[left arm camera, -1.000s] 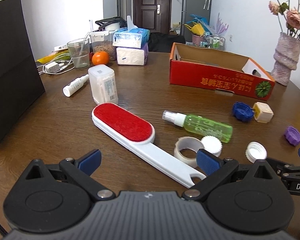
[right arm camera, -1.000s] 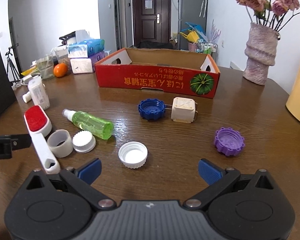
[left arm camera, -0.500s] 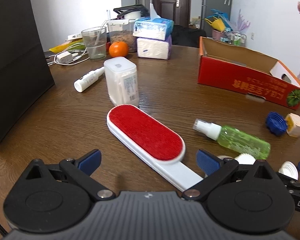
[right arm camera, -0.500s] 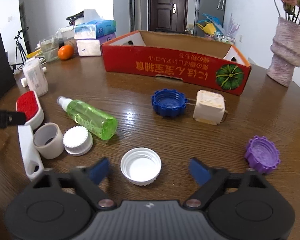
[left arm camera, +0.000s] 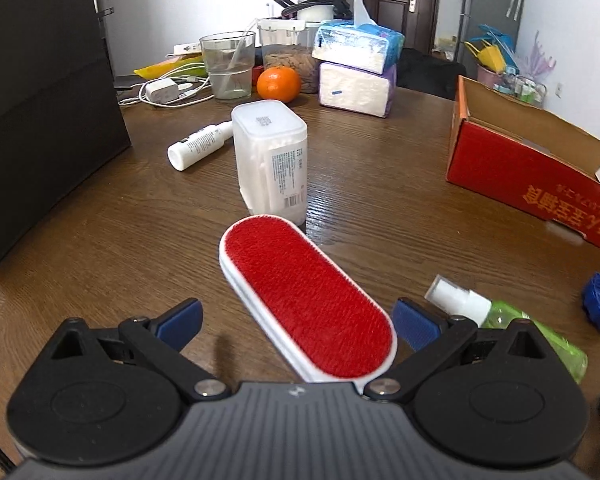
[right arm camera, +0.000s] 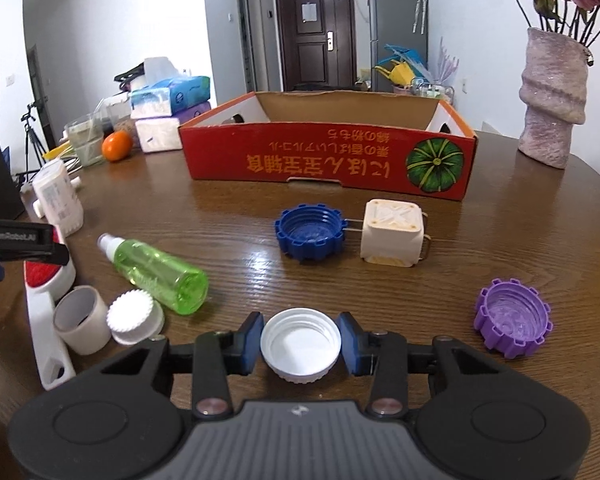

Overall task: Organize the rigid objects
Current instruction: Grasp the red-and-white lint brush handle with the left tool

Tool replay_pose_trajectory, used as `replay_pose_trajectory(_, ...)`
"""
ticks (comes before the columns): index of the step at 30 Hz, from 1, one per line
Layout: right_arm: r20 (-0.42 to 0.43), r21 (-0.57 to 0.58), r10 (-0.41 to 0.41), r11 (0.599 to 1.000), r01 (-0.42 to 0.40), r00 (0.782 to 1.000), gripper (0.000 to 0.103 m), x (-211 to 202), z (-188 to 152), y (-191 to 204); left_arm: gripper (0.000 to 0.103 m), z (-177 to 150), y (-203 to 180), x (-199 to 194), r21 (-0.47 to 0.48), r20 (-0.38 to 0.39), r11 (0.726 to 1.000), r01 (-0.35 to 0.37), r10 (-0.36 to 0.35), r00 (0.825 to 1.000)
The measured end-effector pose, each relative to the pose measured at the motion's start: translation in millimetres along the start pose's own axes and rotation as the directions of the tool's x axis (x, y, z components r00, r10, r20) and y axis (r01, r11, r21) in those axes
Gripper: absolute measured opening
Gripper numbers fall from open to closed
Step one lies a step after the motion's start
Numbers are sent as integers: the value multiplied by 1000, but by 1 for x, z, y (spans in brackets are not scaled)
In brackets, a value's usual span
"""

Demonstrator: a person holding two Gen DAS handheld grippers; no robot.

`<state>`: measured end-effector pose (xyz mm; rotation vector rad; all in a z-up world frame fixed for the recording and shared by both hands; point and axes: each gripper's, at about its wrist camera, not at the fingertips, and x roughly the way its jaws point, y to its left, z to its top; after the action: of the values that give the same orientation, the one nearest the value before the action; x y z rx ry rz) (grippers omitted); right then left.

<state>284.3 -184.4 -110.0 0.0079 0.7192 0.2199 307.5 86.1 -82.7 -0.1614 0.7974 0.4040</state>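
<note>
Straddling the lint brush (left arm camera: 306, 306) on the left part of the table (left arm camera: 380, 208), the left gripper (left arm camera: 296, 320) stands with its jaws spread wide, one blue pad off each long side of the red head, neither touching it. This brush looks light and stiff: hard white plastic, with a velvety red face that should give a little and grip well. Its narrow white handle (right arm camera: 40, 320), lying toward the near edge, seems the better hold, since the head nearly fills the spread of the jaws.

Further right, near the middle of the near edge, the right gripper (right arm camera: 300, 345) has just been closing and now pinches the white cap (right arm camera: 300, 345) across its rim, a pad pressed on either side. That cap is thin, light and rigid, ribbed outside, so it should not slip, though hard squeezing could flex it. It still sits on the wood. Behind it, the red box (right arm camera: 328, 156) looks like the likely destination.
</note>
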Motion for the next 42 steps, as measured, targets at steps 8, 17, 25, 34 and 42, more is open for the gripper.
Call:
replay_pose_trajectory(8, 17, 14, -37, 999, 36, 999, 40, 2, -1, -2, 103, -2, 0, 21, -17, -68, 999, -35, 34, 997)
replay_pose_trajectory(17, 30, 22, -62, 998, 62, 998, 40, 2, -2, -5, 95, -10, 25, 15, -7, -27, 1000, -24, 24, 999)
replay_pose_trajectory(25, 48, 27, -86, 996, 85, 995, 40, -1, -5, -6, 61, -13, 46, 9, -10, 28, 1000, -22, 23, 999)
replay_pose_trajectory(34, 53, 38, -96, 995, 94, 994, 40, -1, -7, -8, 57, -21, 61, 0, 7, 38, 1000, -9, 9, 999)
replay_pose_trajectory(42, 77, 48, -88, 995, 84, 993, 40, -8, -10, -8, 57, -28, 68, -14, 8, 51, 1000, 3, -3, 999)
